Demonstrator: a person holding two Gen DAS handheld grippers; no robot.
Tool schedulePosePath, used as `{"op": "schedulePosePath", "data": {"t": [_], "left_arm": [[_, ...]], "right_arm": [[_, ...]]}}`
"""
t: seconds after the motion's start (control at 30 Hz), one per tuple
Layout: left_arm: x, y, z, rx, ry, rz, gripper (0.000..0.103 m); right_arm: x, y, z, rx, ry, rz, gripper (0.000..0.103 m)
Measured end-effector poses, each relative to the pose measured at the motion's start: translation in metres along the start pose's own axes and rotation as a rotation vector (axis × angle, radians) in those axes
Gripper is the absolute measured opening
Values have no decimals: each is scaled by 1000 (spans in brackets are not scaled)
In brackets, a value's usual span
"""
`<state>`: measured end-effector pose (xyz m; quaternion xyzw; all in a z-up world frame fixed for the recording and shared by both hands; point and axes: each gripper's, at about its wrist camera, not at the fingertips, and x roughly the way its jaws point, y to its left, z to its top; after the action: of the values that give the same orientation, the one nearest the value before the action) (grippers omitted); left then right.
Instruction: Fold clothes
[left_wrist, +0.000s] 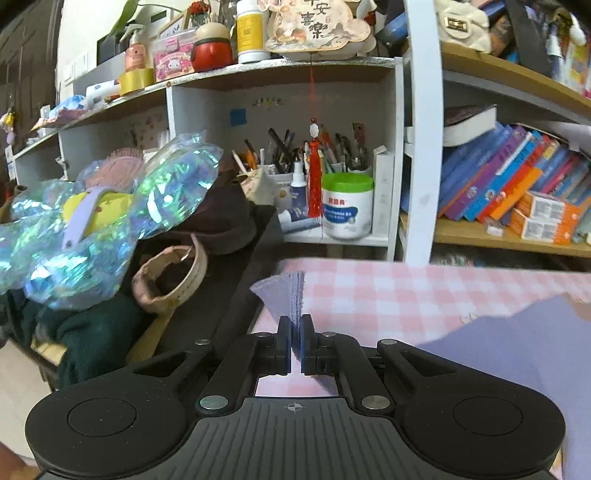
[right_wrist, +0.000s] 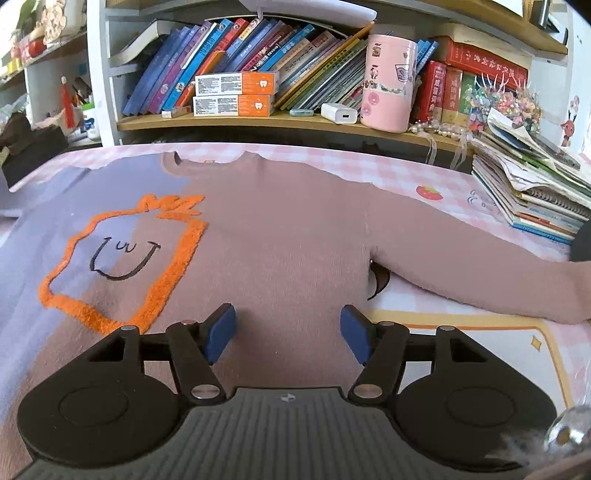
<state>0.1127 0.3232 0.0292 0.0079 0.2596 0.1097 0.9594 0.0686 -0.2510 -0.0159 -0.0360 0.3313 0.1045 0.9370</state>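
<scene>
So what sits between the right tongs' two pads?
Only the sweater: in the right wrist view its pinkish-brown front fills the gap of the open right tongs, neither pad pressing it.

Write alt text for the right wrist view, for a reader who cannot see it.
The open right gripper hovers over a two-tone sweater, mauve and lavender with an orange-outlined smiling face, spread flat on a pink checked tablecloth. One sleeve stretches right; bookshelves stand behind.
</scene>
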Motion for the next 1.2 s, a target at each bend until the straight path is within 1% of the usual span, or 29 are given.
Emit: {"op": "schedulePosePath", "data": {"t": [0.1, 0.13, 0.17, 0.2, 0.23, 0.27, 0.33, 0.4, 0.43, 0.47, 0.5, 0.53, 0.6, 0.73, 0.8, 0.9, 0.97, 1.1, 1.17, 1.2], "left_arm": [[-13, 8, -15, 25, 63, 12, 11], [-17, 10, -20, 30, 87, 26, 16], [-22, 11, -25, 36, 102, 45, 19], [-28, 11, -30, 39, 111, 53, 26], [-35, 10, -35, 38, 120, 41, 27], [-43, 6, -40, 32, 127, 6, 27], [-57, -9, -50, 16, 151, -106, 27], [-74, -34, -62, 36, 165, -222, 28], [-82, -48, -68, 52, 163, -270, 31], [-90, -62, -73, 65, 158, -315, 35], [-98, -75, -77, 73, 149, -355, 46], [-106, -87, -81, 78, 137, -387, 59], [-122, -110, -88, 93, 108, -422, 67], [-150, -142, -103, 91, 77, -502, 67], [-159, -149, -110, 105, 70, -488, 67], [-171, -152, -121, 112, 69, -416, 67], [-178, -152, -130, 100, 79, -389, 67], [-184, -156, -141, 104, 103, -404, 66], [-181, -160, -143, 110, 117, -415, 63], [-180, -161, -145, 106, 116, -413, 59]], "right_arm": [[-2, -1, -2, -4, -6, 9, 61], [-2, -1, -2, -4, -6, 9, 61], [-2, -1, -3, -4, -7, 8, 61], [-3, 0, -4, -4, -8, 8, 61], [-4, 0, -5, -5, -9, 9, 61], [-6, 0, -6, -5, -10, 13, 61], [-10, 0, -10, 1, -14, 21, 60], [-16, -2, -15, 27, -21, 32, 57], [-20, -4, -18, 44, -26, 37, 54], [-25, -6, -21, 62, -30, 43, 51], [-30, -9, -24, 80, -33, 49, 50], [-36, -11, -28, 95, -38, 54, 47], [-50, -15, -36, 108, -48, 46, 46], [-79, -20, -58, 114, -46, 39, 46], [-94, -22, -73, 124, -39, 47, 46], [-111, -25, -91, 146, -28, 77, 46], [-121, -27, -100, 165, -31, 96, 47], [-130, -25, -105, 194, -38, 124, 46], [-130, -18, -104, 175, -35, 128, 39], [-129, -14, -104, 163, -29, 124, 36]]}}
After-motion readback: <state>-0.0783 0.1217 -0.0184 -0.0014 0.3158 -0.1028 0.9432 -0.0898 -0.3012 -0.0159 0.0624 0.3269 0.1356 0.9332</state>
